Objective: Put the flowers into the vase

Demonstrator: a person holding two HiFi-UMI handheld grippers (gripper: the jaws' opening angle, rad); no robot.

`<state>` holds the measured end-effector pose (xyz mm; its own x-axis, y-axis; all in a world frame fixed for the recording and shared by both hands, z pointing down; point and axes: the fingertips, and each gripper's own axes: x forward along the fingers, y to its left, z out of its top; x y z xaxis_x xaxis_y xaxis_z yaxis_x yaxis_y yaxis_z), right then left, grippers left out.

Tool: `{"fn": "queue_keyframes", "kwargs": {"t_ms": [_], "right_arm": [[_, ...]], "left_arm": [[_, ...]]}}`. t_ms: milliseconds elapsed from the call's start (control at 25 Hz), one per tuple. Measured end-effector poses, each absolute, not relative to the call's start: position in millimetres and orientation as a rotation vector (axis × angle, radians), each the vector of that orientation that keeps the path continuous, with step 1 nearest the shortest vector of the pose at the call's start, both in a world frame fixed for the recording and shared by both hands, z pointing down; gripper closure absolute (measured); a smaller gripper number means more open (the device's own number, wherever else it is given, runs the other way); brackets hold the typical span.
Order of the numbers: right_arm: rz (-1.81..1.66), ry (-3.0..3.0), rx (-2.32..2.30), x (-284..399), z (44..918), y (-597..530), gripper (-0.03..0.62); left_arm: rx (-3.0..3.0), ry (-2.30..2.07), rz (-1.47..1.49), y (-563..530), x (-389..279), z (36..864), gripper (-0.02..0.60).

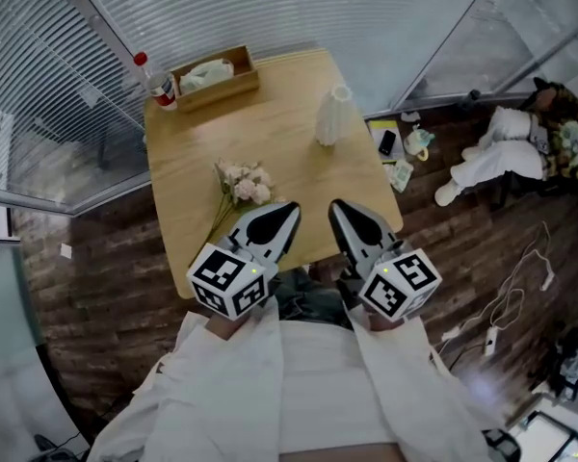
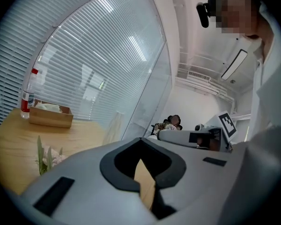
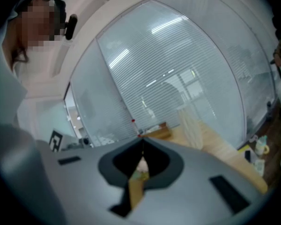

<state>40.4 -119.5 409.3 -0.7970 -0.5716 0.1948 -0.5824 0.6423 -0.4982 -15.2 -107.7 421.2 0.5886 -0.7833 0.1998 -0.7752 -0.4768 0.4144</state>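
Observation:
A bunch of pale pink flowers (image 1: 243, 185) with green stems lies on the wooden table (image 1: 289, 166), near its front left. A white ribbed vase (image 1: 333, 115) stands upright toward the table's far right. My left gripper (image 1: 290, 208) hovers over the front edge, just right of the flowers, its jaws together and empty. My right gripper (image 1: 337, 206) is beside it, pointing toward the vase, jaws also together and empty. In the left gripper view the flowers (image 2: 49, 157) lie low at left and the vase (image 2: 113, 128) stands ahead. The right gripper view shows the vase (image 3: 191, 123) ahead to the right.
A wooden box (image 1: 215, 77) holding white tissue and a red-capped bottle (image 1: 157, 83) stand at the table's far left. Glass walls with blinds close in behind. A person (image 1: 506, 157) sits on the floor at right, with small items (image 1: 400, 152) and cables (image 1: 511, 296) nearby.

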Motion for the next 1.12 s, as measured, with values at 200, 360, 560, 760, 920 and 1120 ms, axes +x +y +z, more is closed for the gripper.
{"fn": "queue_keyframes", "kwargs": {"t_ms": [200, 360, 560, 760, 920, 1120], "right_arm": [[0.917, -2.811, 0.978, 32, 417, -119, 0.580], [0.950, -2.790, 0.966, 25, 421, -117, 0.580], [0.994, -2.771, 0.973, 13, 427, -122, 0.580], [0.999, -2.760, 0.917, -3, 433, -120, 0.580], [0.946, -2.752, 0.804, -28, 440, -113, 0.580], [0.943, -2.748, 0.665, -60, 450, -102, 0.580]], "left_arm": [[2.323, -1.269, -0.078, -108, -36, 423, 0.572], [2.310, -1.240, -0.134, -106, -50, 419, 0.572], [2.299, -1.237, -0.122, -110, -60, 422, 0.572], [2.267, -1.318, -0.090, -109, -90, 426, 0.572], [2.195, -1.384, -0.056, -106, -116, 437, 0.572], [2.119, -1.442, -0.019, -96, -133, 456, 0.572]]}}
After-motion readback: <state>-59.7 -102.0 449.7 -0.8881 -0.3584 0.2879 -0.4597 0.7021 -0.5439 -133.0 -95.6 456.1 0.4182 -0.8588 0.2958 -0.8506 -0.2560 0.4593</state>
